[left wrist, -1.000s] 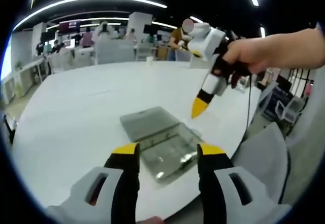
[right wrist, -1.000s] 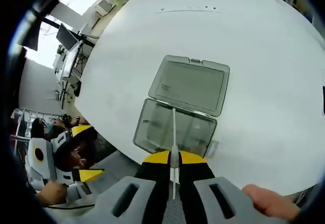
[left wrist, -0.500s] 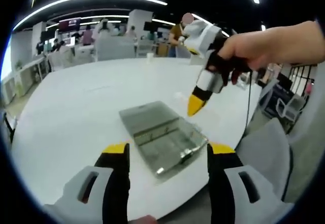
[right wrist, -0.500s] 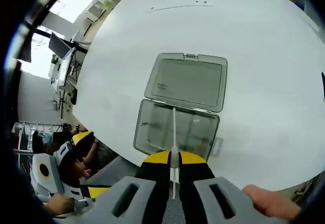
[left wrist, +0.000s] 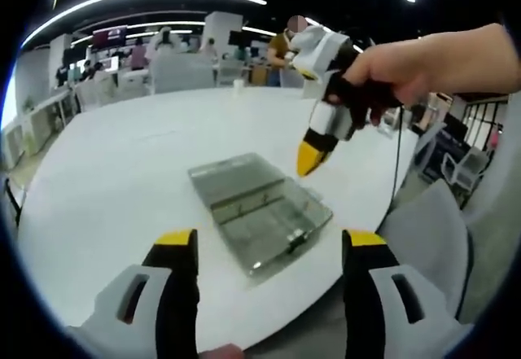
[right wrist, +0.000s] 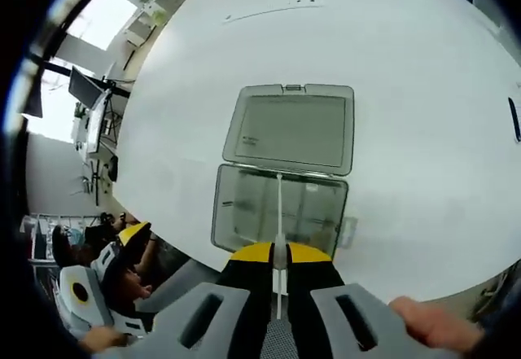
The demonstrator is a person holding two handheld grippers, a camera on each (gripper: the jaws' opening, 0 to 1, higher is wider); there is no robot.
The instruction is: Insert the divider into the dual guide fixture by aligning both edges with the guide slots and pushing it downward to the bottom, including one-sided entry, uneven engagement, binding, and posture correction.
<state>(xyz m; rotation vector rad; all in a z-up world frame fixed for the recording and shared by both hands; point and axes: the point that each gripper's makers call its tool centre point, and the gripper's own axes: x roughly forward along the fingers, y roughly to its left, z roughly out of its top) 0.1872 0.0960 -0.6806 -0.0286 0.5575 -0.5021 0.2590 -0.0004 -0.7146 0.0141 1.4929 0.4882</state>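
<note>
A clear grey plastic box (right wrist: 281, 204) lies open on the white round table (right wrist: 407, 90), its lid (right wrist: 291, 129) folded flat behind the tray. My right gripper (right wrist: 278, 251) hovers above the tray, shut on a thin white divider (right wrist: 278, 212) held edge-on over the tray's middle. In the left gripper view the same box (left wrist: 259, 211) sits ahead of my open left gripper (left wrist: 269, 238), whose jaws stand wide apart with nothing between them. The right gripper (left wrist: 311, 154) hangs above the box's far right side, held by a hand (left wrist: 423, 62).
The box lies close to the table's near edge (left wrist: 269, 326). A grey chair (left wrist: 423, 237) stands to the right of the table. Desks, chairs and people fill the far background. A dark pen-like thing (right wrist: 514, 119) lies on the table at the right.
My left gripper's jaws have spread wider apart. The right gripper with the divider has drifted slightly, keeping its hold above the tray.
</note>
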